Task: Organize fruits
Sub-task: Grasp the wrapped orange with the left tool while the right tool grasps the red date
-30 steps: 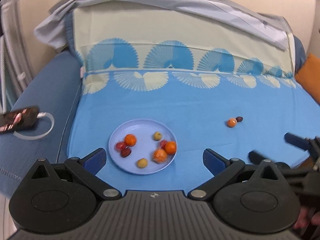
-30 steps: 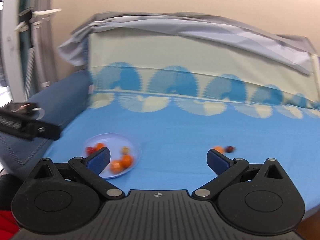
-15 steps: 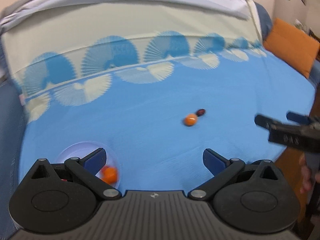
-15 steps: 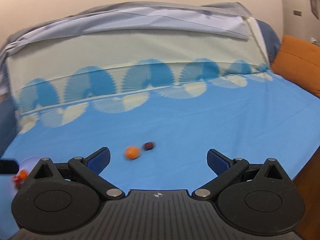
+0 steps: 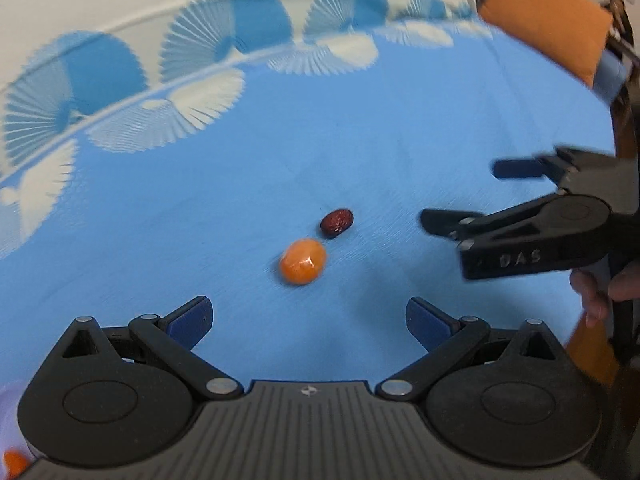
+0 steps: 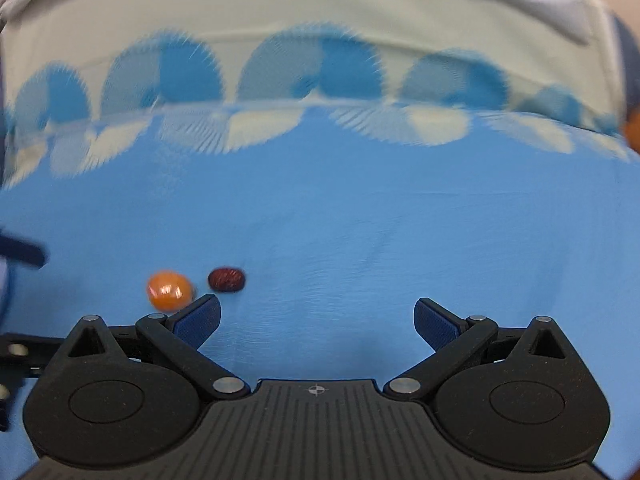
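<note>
at the far left corner of the left wrist view we saw a sliver of the pale plate [image 5: 8,408] with a bit of orange fruit [image 5: 14,462] on it, mostly cut off by the frame. just right of that, our left gripper [image 5: 308,322] filled the near edge, its two blue-padded fingers [image 5: 191,317] spread wide apart with nothing between them. it hung over the blue sheet [image 5: 200,220], which carried a band of blue and cream fan shapes along its far side.

beyond the gap of that gripper, a little toward the right, lay the small orange [image 5: 303,261] on the sheet, and just beyond it to the right the dark red date [image 5: 337,222]. the two lay just beside each other; we could not tell whether they touched. further right, our right gripper [image 5: 460,196] came in from the right edge, level with the date and apart from it, its fingers also spread and empty. a hand [image 5: 600,288] gripped its handle at the right edge, and an orange cushion [image 5: 548,12] sat at the far right.

in the right wrist view, blurred, the same orange [image 6: 170,290] and date [image 6: 227,279] lay to the left, just beyond the left finger [image 6: 199,318] of the right gripper [image 6: 316,322], outside the gap. the fingers there stood well apart over bare sheet [image 6: 360,220].
</note>
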Motion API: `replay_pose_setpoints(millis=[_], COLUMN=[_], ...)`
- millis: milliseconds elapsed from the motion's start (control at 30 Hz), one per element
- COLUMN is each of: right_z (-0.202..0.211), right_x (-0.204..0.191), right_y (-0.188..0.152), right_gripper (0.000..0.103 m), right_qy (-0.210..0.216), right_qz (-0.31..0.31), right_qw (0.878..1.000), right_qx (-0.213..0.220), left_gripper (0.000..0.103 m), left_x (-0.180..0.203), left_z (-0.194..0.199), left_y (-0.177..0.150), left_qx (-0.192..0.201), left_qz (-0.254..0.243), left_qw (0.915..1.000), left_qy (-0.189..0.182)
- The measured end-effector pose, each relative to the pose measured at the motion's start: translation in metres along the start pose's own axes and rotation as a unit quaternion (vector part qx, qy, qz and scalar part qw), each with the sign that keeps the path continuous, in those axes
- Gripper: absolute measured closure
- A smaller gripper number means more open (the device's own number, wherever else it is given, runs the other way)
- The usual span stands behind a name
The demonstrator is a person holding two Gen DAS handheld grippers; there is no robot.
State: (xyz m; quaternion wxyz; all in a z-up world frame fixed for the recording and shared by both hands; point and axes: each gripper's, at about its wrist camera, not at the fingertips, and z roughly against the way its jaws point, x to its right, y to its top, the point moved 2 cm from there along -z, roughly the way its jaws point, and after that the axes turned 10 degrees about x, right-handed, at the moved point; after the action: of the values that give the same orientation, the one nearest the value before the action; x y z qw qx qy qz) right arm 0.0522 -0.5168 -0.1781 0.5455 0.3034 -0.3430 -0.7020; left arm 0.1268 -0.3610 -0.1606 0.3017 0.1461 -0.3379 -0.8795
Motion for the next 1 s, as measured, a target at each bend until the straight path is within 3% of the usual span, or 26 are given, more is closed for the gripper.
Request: replay_pose_setpoints(millis=[200, 300, 400, 567, 633, 667, 733, 800, 833, 900, 1000], right_z=[-0.065, -0.082, -0.091, -0.097, -0.092, -0.089, -0.088, -0.088, -0.089, -0.089, -0.083], right_x=[-0.010, -0.016, -0.021, -0.017, -0.020, -0.023, -0.029, -0.037, -0.040, -0.044, -0.045], right_y=[-0.004, -0.006, -0.004, -0.005, -0.006, -0.005, -0.003, 0.000, 0.000, 0.001, 0.004], right_gripper=[0.001, 0.001, 0.001, 0.002, 0.023, 0.029, 0.051, 0.062, 0.070, 0.079, 0.079], right_qy=[0.047, 0.065, 0.081, 0.090, 0.106, 0.116, 0.129, 0.143, 0.146, 0.154, 0.115], right_qz=[0.047, 0.075, 0.093, 0.094, 0.096, 0.102, 0.114, 0.124, 0.130, 0.135, 0.126], right_qw=[0.997, 0.995, 0.992, 0.991, 0.989, 0.988, 0.985, 0.982, 0.981, 0.979, 0.985], right_qx=[-0.035, -0.030, -0.010, 0.008, 0.017, 0.021, 0.020, 0.019, 0.019, 0.018, 0.027], left_gripper=[0.000, 0.000, 0.000, 0.000, 0.003, 0.008, 0.032, 0.050, 0.067, 0.067, 0.067], left_x=[-0.019, -0.026, -0.030, -0.021, -0.016, -0.014, -0.008, -0.005, -0.002, -0.003, -0.010], left_z=[-0.070, -0.091, -0.099, -0.102, -0.099, -0.097, -0.096, -0.096, -0.097, -0.096, -0.089], left_y=[-0.005, -0.003, 0.002, 0.005, 0.006, 0.006, 0.007, 0.008, 0.009, 0.011, 0.014], left_qx=[-0.033, -0.034, -0.030, -0.014, 0.003, 0.009, 0.007, -0.001, -0.001, -0.001, -0.001], left_qz=[-0.055, -0.084, -0.100, -0.149, -0.172, -0.179, -0.190, -0.191, -0.190, -0.184, -0.156], left_qw=[0.9978, 0.9956, 0.9932, 0.9871, 0.9833, 0.9813, 0.9772, 0.9748, 0.9749, 0.9774, 0.9848], left_qy=[-0.013, -0.023, -0.050, -0.056, -0.060, -0.070, -0.095, -0.115, -0.116, -0.104, -0.077])
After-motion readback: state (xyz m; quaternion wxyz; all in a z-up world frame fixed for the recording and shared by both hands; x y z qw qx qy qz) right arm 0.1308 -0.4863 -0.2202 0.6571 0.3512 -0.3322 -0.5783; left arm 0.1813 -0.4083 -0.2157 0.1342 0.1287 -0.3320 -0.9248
